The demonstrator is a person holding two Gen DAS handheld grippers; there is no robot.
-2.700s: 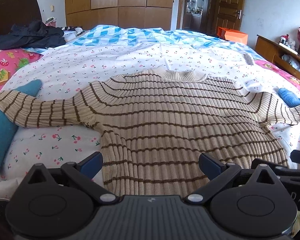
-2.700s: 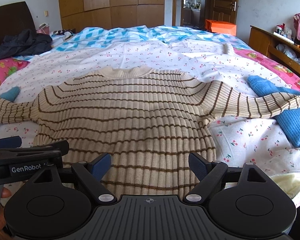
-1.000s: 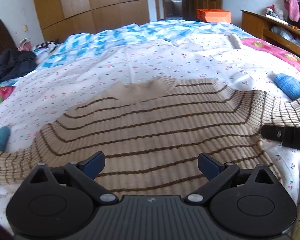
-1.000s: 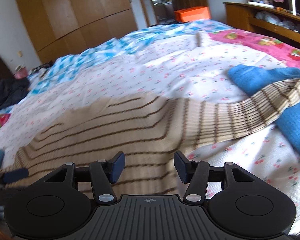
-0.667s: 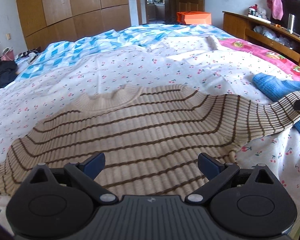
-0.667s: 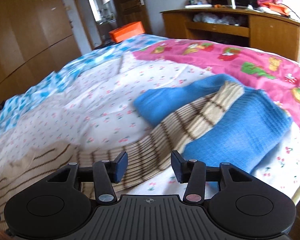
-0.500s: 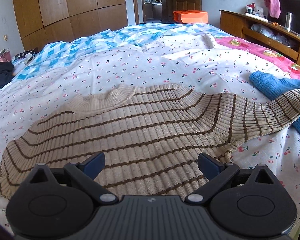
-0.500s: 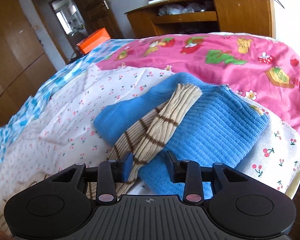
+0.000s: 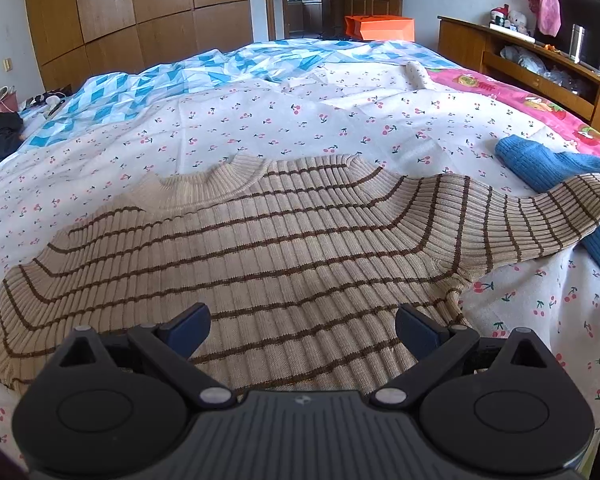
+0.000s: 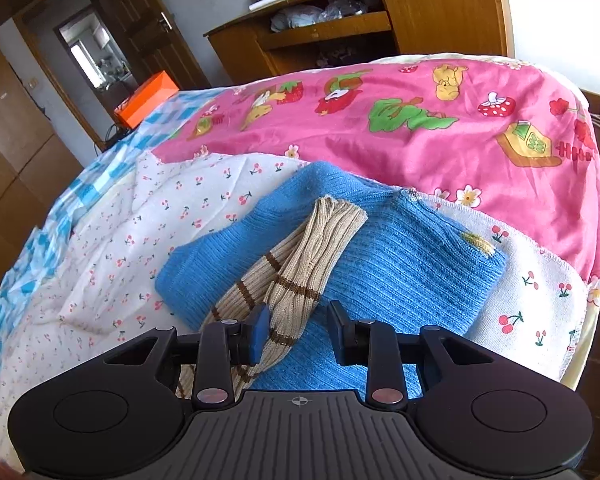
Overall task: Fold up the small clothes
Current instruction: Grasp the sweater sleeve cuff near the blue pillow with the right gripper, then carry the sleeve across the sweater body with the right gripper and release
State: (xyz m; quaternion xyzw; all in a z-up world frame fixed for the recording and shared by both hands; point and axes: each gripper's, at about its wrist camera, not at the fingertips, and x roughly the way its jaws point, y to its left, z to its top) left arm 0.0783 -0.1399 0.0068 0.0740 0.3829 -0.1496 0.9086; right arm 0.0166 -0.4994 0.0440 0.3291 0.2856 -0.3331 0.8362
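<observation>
Striped sweater (image 9: 284, 248) is spread flat, front up, on the cherry-print sheet (image 9: 260, 120). One sleeve (image 10: 300, 264) is draped across the blue knit garment (image 10: 412, 264). The left gripper (image 9: 302, 326) is held wide apart above the hem. The right gripper (image 10: 296, 330) is partly parted, straddling the sleeve, not clamped.
</observation>
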